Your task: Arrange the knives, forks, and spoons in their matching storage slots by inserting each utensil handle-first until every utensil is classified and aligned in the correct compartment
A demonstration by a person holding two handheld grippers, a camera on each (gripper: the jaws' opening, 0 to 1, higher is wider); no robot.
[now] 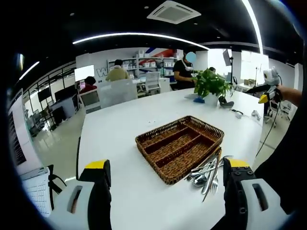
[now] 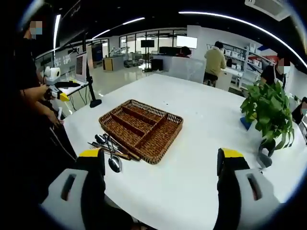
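A brown wicker cutlery tray (image 1: pixel 180 146) (image 2: pixel 142 127) with three long slots lies empty on the white table. A loose pile of metal utensils (image 1: pixel 208 171) (image 2: pixel 109 147), spoons, forks and wood-handled pieces, rests against the tray's near end. My left gripper (image 1: pixel 168 184) hangs open above the table, short of the tray, with the pile near its right finger. My right gripper (image 2: pixel 160 170) is open too, over bare table, with the pile just beyond its left finger (image 2: pixel 93 165). Nothing is held. The right gripper (image 1: pixel 266 93) appears far right in the left gripper view, and the left gripper (image 2: pixel 57 91) far left in the right gripper view.
A potted green plant (image 1: pixel 211 86) (image 2: pixel 268 112) stands on the table beyond the tray, with small dark items beside it. A person (image 2: pixel 29 96) stands at the table's edge by the utensils. Other people, chairs and shelves fill the office behind. A laptop (image 1: pixel 36 189) sits low left.
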